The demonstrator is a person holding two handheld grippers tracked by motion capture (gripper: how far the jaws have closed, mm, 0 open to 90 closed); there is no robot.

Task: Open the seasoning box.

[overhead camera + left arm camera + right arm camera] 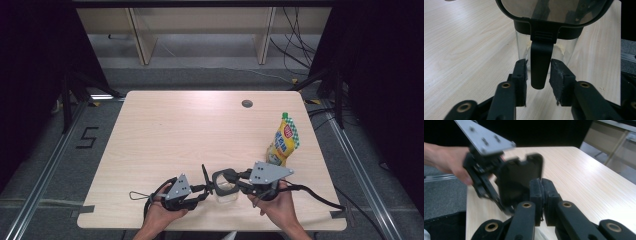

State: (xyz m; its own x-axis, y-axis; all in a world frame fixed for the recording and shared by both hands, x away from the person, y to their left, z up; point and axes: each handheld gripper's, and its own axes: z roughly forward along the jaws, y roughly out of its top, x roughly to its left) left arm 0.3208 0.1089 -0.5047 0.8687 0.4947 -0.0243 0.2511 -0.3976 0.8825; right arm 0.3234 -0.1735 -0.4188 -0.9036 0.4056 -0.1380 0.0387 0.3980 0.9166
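Observation:
A clear plastic container (226, 194) with a black-rimmed lid (223, 180) stands near the table's front edge, between both grippers. In the left gripper view a black latch tab (539, 57) hangs down from the lid (554, 10) in front of the clear wall (522, 47). My left gripper (538, 75) is open, one jaw on each side of that tab with a small gap on both sides. My right gripper (541, 190) is shut, its pads pressed together and nothing visible between them, right beside another black lid flap (520, 177), blurred. In the high view the left gripper (209, 187) and the right gripper (240, 183) meet at the container.
A yellow squeeze bottle with a green cap (284, 139) stands right of centre, just beyond my right hand. A round cable hole (247, 103) sits at the table's far edge. The other hand (449, 160) and its grey plate (484, 137) show close by in the right gripper view.

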